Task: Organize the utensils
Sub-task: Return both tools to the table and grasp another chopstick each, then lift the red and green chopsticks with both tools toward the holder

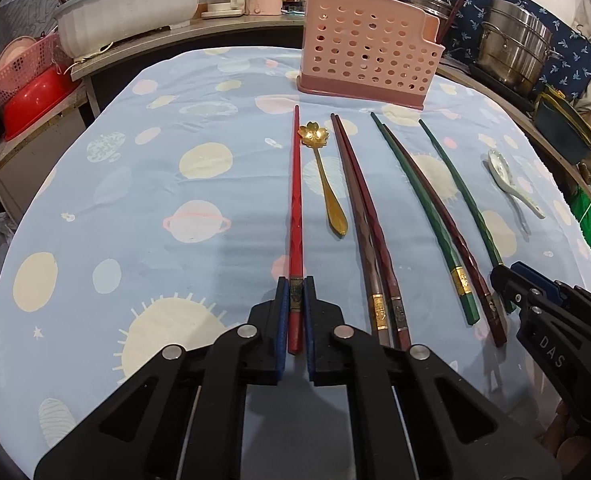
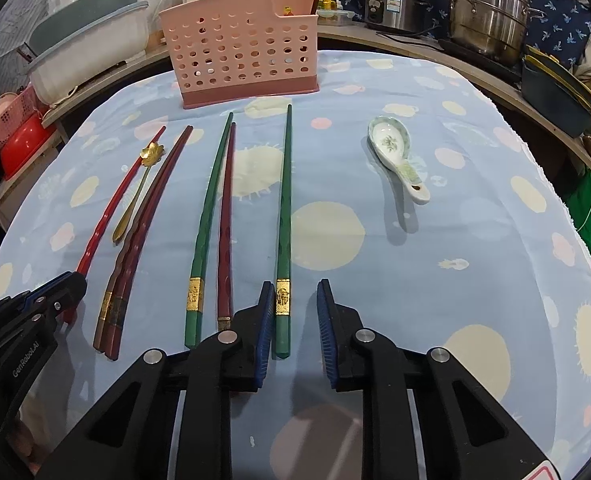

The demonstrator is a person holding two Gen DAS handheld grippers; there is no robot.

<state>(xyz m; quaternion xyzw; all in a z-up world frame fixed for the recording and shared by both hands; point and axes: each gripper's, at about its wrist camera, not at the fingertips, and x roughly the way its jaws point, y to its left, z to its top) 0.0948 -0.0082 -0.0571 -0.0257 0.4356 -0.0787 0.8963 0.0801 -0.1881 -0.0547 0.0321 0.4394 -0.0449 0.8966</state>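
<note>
Blue ribbed pads line both grippers. In the left wrist view, the left gripper (image 1: 295, 292) is seen at lower centre, clenched on the thick end of a red chopstick (image 1: 295, 200), both pads pressed against it; the chopstick runs straight up the frame over the tablecloth (image 1: 135, 184).

In the right wrist view, the right gripper (image 2: 295, 300) is found at lower centre with a clear gap between its pads. A green chopstick (image 2: 284, 220) lies within that gap, hard against the left pad; the right pad stands apart from it, so nothing is grasped.

Outward from the grippers, the remaining utensils are laid out in a row on the planet-patterned cloth. Just right of the red chopstick a gold flower spoon (image 1: 323, 172) is noted, then a brown and dark red pair (image 1: 359, 216) lying touching, then a second green chopstick (image 1: 419, 208) beside a dark red one (image 1: 451, 236). A white ceramic spoon (image 2: 395, 156) rests well apart, at the right of centre in the right wrist view.

A pink perforated utensil holder (image 2: 239, 56) stands upright at the far edge of the cloth, top centre. Steel pots (image 2: 487, 12) are observed at upper right, a white tub (image 1: 131, 8) at upper left.
</note>
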